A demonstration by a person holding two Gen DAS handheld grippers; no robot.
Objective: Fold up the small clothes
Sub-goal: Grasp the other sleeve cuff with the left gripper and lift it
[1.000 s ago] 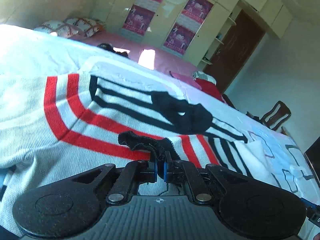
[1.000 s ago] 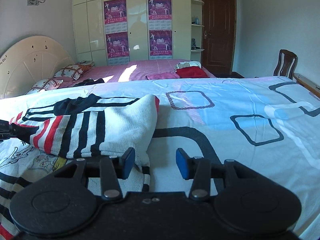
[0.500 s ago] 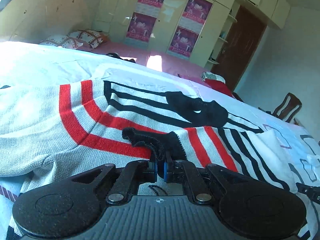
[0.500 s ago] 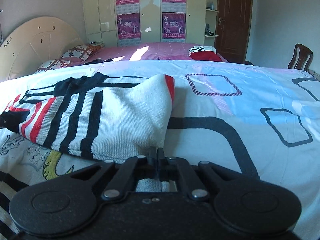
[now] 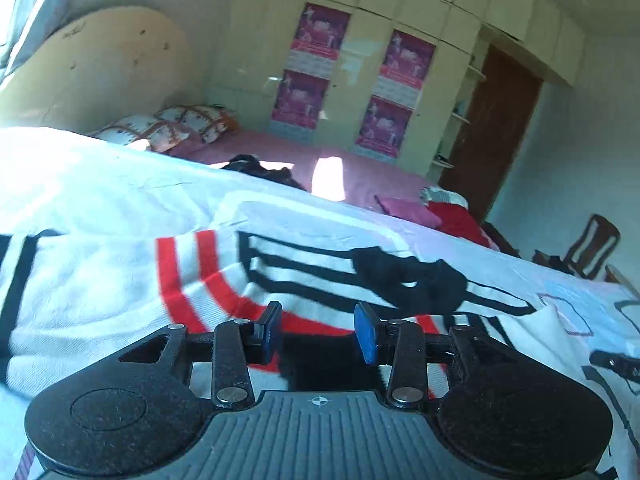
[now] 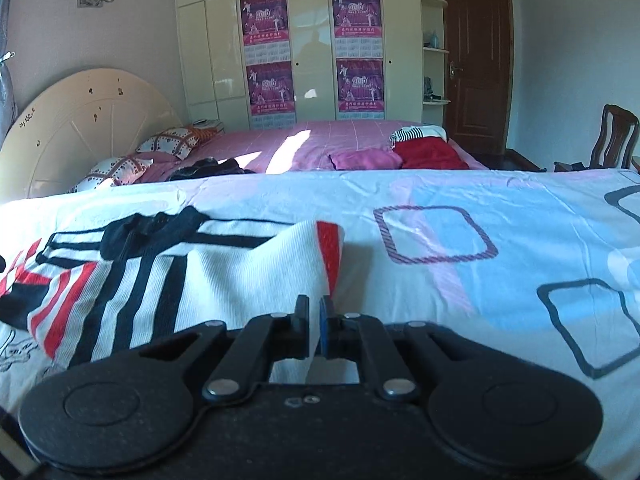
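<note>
The striped sweater (image 6: 192,280), white with black and red bands, lies partly folded on the bed (image 6: 460,220), over the patterned sheet. Its white edge goes between the fingers of the right gripper (image 6: 314,330), which are clamped on the cloth. In the left wrist view the same sweater (image 5: 224,276) lies in front of the left gripper (image 5: 318,336), whose fingers are apart, and a black part of the sweater is seen between them without being held. Behind is a second bed with a pink cover (image 6: 320,140), a wardrobe with posters (image 6: 312,52), a brown door (image 6: 476,60) and a wooden chair (image 6: 614,136).
</note>
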